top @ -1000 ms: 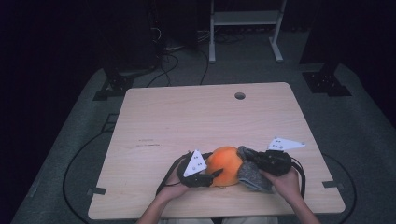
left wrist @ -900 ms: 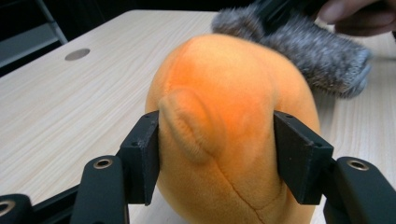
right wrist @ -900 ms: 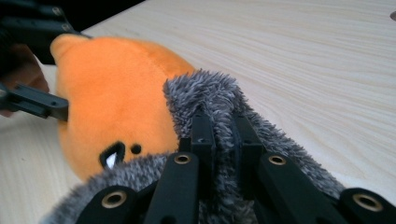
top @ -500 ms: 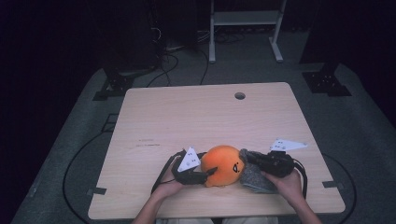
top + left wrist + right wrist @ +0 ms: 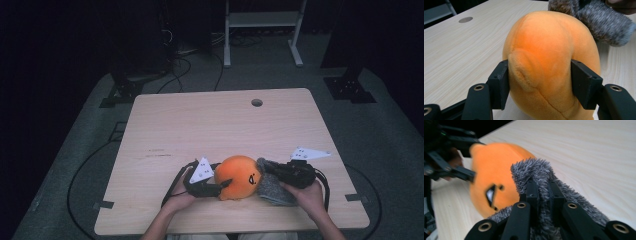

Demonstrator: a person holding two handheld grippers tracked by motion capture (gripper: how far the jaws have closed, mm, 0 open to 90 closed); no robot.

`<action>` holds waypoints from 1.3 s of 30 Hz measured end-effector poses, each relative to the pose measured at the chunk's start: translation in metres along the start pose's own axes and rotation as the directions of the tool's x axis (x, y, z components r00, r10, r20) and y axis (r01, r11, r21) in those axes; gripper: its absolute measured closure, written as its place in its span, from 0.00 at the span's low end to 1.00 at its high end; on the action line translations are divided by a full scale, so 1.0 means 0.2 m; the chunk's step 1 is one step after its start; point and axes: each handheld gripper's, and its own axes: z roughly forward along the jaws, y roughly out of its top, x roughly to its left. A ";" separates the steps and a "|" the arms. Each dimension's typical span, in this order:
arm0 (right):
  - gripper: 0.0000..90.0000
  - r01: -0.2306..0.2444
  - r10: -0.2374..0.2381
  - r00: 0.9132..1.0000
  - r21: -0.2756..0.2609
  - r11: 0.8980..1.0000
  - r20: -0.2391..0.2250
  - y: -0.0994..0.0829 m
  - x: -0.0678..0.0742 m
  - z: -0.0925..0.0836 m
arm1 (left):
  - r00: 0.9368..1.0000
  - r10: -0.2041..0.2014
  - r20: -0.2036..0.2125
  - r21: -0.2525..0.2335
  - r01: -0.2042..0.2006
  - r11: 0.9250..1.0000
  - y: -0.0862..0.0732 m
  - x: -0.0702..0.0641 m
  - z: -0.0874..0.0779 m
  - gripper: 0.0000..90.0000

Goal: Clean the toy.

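while the left claw [image 5: 540,82] clamps its orange head [image 5: 239,176], the plush's grey body [image 5: 274,187], pinched in the right claw [image 5: 543,192], trails rightward.

Count: orange plush toy [image 5: 239,176] 1 | grey furry cover [image 5: 274,186] 1 | grippers 2, left gripper [image 5: 223,186] and right gripper [image 5: 266,167] | counter [image 5: 210,125] 1 | counter hole [image 5: 257,102] 1

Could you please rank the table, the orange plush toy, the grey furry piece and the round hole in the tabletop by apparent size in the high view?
1. table
2. orange plush toy
3. grey furry piece, partly hidden, so nearly alike
4. round hole
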 end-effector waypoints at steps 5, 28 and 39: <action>0.90 -0.011 0.010 1.000 0.055 0.998 0.010 -0.03 -0.01 0.04 | 1.000 0.000 -0.001 0.004 0.000 1.000 0.00 0.00 0.00 0.42; 0.90 0.074 -0.076 0.995 -0.039 0.997 -0.062 0.10 0.13 0.00 | 0.993 0.115 0.011 -0.037 -0.115 0.993 0.05 -0.09 0.01 0.41; 0.90 0.093 -0.093 0.995 -0.004 0.996 -0.040 0.06 0.13 0.02 | 0.996 -0.030 0.079 -0.033 0.032 0.999 0.05 -0.05 0.02 0.29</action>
